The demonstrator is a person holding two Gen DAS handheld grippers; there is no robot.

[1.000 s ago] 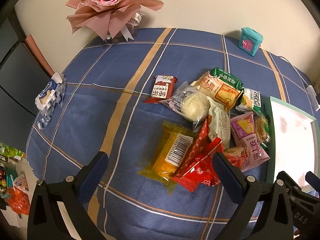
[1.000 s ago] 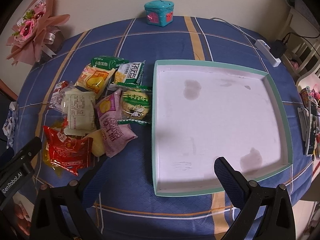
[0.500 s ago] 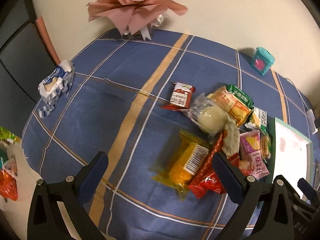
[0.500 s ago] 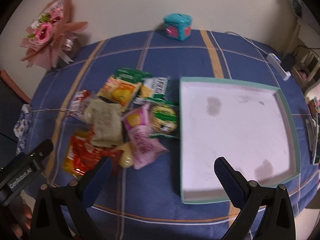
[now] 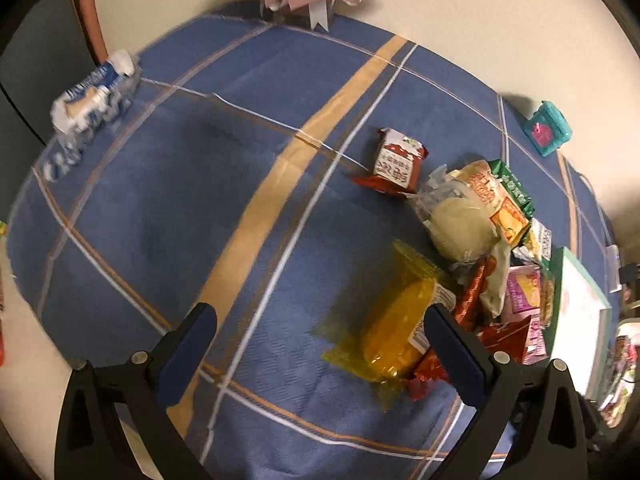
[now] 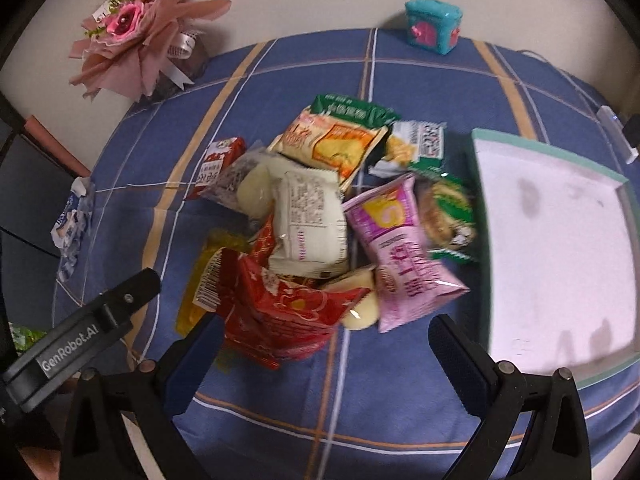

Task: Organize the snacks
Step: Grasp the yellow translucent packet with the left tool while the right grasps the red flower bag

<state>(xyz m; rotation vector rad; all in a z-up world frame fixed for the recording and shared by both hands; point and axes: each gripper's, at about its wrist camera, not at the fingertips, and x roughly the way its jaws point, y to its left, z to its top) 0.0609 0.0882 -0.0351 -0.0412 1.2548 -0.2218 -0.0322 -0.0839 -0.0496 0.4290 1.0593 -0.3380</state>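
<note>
A heap of snack packets lies on the blue plaid tablecloth [image 6: 304, 64]: a red packet [image 6: 288, 312], a white one [image 6: 310, 220], a purple one [image 6: 400, 252], an orange-yellow one [image 6: 332, 144] and green ones. A teal-rimmed white tray [image 6: 560, 240] sits empty to the right of the heap. My right gripper [image 6: 324, 340] is open and empty, just in front of the red and purple packets. My left gripper [image 5: 320, 336] is open and empty, left of the heap, its right finger beside a yellow packet [image 5: 396, 328]. A small red packet [image 5: 396, 164] lies apart.
A pink bouquet [image 6: 132, 36] stands at the table's back left. A teal box [image 6: 432, 26] sits at the back edge. A blue-white tissue pack [image 5: 92, 100] lies at the left edge. A white power strip [image 6: 616, 132] lies at the right. The left gripper's body [image 6: 80, 332] shows in the right view.
Both grippers have swung left. The right view now centres on the snack heap instead of the tray, and is closer to it. The left view now shows more bare cloth on the left.
</note>
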